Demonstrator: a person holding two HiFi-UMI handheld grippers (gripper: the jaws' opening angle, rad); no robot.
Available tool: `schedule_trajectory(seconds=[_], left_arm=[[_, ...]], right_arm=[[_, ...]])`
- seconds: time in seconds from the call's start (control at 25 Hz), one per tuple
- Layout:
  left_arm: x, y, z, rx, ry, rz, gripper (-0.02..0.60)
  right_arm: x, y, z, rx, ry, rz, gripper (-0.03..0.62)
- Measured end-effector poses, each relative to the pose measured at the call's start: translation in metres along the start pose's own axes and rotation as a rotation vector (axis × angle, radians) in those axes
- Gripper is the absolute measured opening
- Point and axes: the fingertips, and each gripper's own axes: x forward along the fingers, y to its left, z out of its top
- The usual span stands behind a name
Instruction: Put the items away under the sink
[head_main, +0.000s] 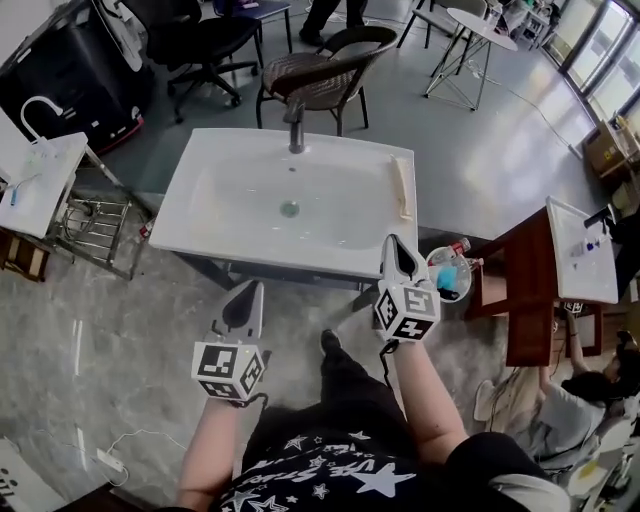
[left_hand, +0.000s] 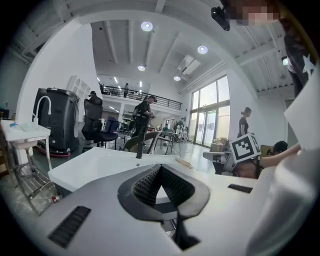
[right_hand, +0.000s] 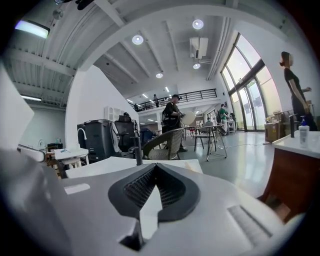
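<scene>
Both my grippers are up in front of the sink (head_main: 190, 232), at its near edge. The left gripper (head_main: 251, 292) is clenched, jaws tip to tip with nothing between them. The right gripper (head_main: 393, 243) is closed tight and empty too. So nothing is picked up yet.

What I take to be the items sit in a round tub (head_main: 436, 257) on the floor just right of the sink: a bottle with a red cap (head_main: 459, 246) and something blue (head_main: 450, 278). There is also a long pale piece (head_main: 402, 188) lying on the sink's right rim, well right of the faucet (head_main: 295, 128).

I'd say the right gripper is the one to use, since the tub is just beside it. To do it well, I need to open those jaws first, drop low beside the basin and take the bottle round its body rather than its cap. From above I cannot see the space under the sink, so I would look in there before carrying anything across.
</scene>
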Motion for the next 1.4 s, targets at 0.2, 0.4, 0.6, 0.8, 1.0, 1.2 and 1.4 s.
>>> schedule_trajectory(seconds=[0.2,0.4,0.6,0.8,1.0,1.2,1.4], left_arm=[[0.070,-0.018,0.012,0.010,0.016,-0.005,0.008],[0.128,-0.034,0.018,0.011,0.030,-0.010,0.009],[0.172,-0.033,0.020,0.029,0.059,0.002,0.008],[0.198,-0.028,0.013,0.044,0.104,-0.001,0.008],[0.214,-0.031,0.006,0.036,0.132,-0.011,0.008],[0.216,-0.029,0.000,0.028,0.150,-0.017,0.009],[0.199,-0.023,-0.008,0.007,0.153,-0.020,0.008]], right_arm=[[0.048,-0.063,0.006,0.006,0.054,-0.043,0.003],[0.086,-0.107,0.003,0.031,0.137,-0.041,0.005],[0.114,-0.127,-0.026,0.063,0.274,0.006,0.023],[0.136,-0.119,-0.055,0.114,0.373,0.084,0.166],[0.151,-0.120,-0.081,0.079,0.489,0.048,0.184],[0.157,-0.132,-0.092,0.061,0.533,-0.037,0.142],[0.150,-0.136,-0.088,0.041,0.547,-0.074,0.043]])
